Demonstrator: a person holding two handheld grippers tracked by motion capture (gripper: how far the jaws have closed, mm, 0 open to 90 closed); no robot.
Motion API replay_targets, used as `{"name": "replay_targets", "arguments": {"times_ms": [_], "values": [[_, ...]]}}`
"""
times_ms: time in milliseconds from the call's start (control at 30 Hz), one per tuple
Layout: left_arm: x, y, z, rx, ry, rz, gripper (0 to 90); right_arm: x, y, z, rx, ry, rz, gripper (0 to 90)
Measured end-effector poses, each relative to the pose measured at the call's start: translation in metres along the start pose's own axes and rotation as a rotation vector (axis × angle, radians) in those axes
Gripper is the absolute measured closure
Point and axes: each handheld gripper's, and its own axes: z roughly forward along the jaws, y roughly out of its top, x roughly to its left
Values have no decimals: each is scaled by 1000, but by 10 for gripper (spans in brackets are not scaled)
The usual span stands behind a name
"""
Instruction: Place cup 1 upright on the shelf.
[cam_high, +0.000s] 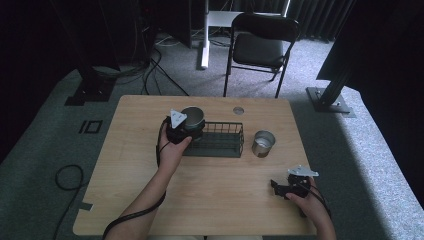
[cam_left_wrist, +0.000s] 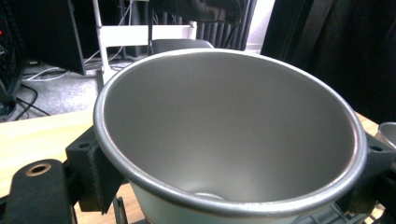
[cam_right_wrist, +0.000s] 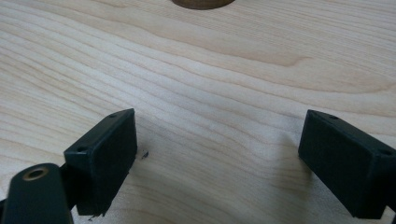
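My left gripper (cam_high: 181, 128) is shut on a steel cup (cam_high: 193, 118), holding it upright at the left end of a black wire basket (cam_high: 220, 140) in the middle of the wooden table (cam_high: 150, 200). Whether the cup rests in the basket or hangs over it, I cannot tell. In the left gripper view the cup (cam_left_wrist: 229, 130) opens toward the camera, empty, with a black pad (cam_left_wrist: 93, 172) pressed to each side of its rim. A second steel cup (cam_high: 263, 143) stands on the table just right of the basket. My right gripper (cam_high: 281, 188) stays open low over bare wood near the front right, fingers (cam_right_wrist: 105, 158) wide apart.
A round grommet (cam_high: 238, 110) sits in the table behind the basket. A dark folding chair (cam_high: 260, 45) and black frame legs (cam_high: 330, 95) stand on the carpet beyond the far edge. A dark brown round shape (cam_right_wrist: 203, 2) touches the top of the right gripper view.
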Motion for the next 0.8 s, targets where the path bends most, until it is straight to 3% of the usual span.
{"name": "replay_targets", "arguments": {"times_ms": [400,700,800], "values": [[0,-16,3,12,0,19,144,0,0,0,0,0,0,112],[-4,-15,4,26,-21,74,136,0,0,0,0,0,0,113],[-6,-13,3,31,-18,100,90,0,0,0,0,0,0,112]]}}
